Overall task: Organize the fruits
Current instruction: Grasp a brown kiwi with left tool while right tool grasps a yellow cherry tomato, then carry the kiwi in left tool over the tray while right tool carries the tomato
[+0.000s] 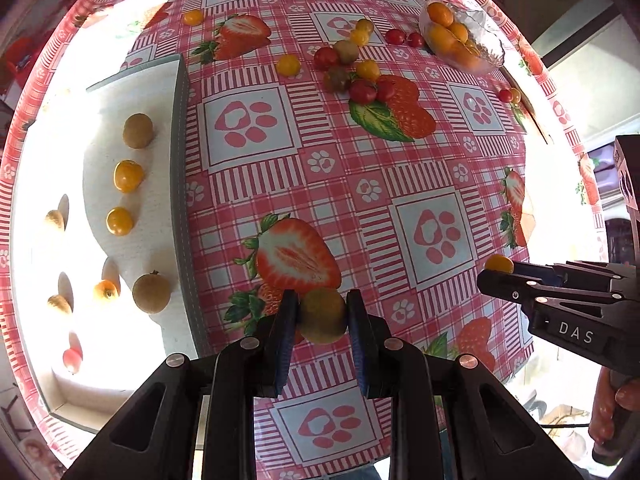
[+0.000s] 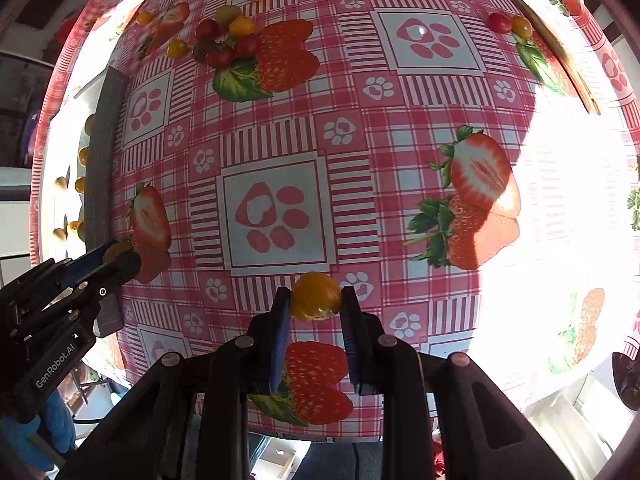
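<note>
The left gripper (image 1: pixel 322 316) holds a small olive-brown fruit (image 1: pixel 323 315) between its two blue pads, and the pads press on both sides of it. The fruit is above the tablecloth (image 1: pixel 248 184), with red checks and printed strawberries, and it does not touch the cloth. To the left of these fingers stands a white tray (image 1: pixel 176 184) with a grey rim. In the tray lie several fruits in rows: two brownish fruits (image 1: pixel 138 131), some yellow fruits (image 1: pixel 128 176) and one red fruit (image 1: pixel 72 358) in the bright sunlight near the front corner.

The right gripper (image 2: pixel 316 298) holds an orange-yellow fruit (image 2: pixel 315 296) in the same way, the pads closed narrow on it, above the tablecloth. In the left wrist view this gripper is to the right of the left fingers, and the orange-yellow fruit shows at its tip.

Far ahead of both pairs of fingers there is a loose group of small fruits (image 1: pixel 348 72) on the cloth, red, yellow and olive, some of them touching each other. Ahead and to the right of the left fingers stands a clear glass bowl (image 1: pixel 486 46) with orange fruits (image 1: pixel 444 28) inside. Two more small fruits (image 1: pixel 509 96), one red and one yellow, lie side by side near the right edge of the table.
</note>
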Demonstrator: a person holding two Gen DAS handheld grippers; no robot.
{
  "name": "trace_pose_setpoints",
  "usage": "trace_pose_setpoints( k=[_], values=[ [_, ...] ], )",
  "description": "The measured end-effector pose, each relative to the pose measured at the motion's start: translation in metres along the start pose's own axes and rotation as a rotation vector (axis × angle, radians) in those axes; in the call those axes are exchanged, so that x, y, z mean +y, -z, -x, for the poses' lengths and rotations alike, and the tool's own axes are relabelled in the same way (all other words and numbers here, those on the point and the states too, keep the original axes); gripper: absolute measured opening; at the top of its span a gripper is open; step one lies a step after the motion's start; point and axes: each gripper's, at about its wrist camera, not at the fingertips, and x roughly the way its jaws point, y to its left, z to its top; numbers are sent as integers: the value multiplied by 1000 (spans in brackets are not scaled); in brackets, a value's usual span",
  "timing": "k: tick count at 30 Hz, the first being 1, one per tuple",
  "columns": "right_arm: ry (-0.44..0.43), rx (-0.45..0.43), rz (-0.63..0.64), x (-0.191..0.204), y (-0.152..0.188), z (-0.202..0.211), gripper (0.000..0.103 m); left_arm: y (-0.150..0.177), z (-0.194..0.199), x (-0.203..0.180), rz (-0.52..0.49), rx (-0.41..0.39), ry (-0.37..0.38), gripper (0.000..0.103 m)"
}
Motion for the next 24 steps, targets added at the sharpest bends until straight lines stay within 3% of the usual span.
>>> trace_pose_setpoints(
  k=[11, 24],
  values=[
    [-9, -31, 76, 55, -26, 19, 27, 2, 26, 31, 67, -64, -1, 26],
    [-23, -47, 204, 125, -45, 3, 27, 20, 44, 94, 219, -111, -33, 26]
  ],
)
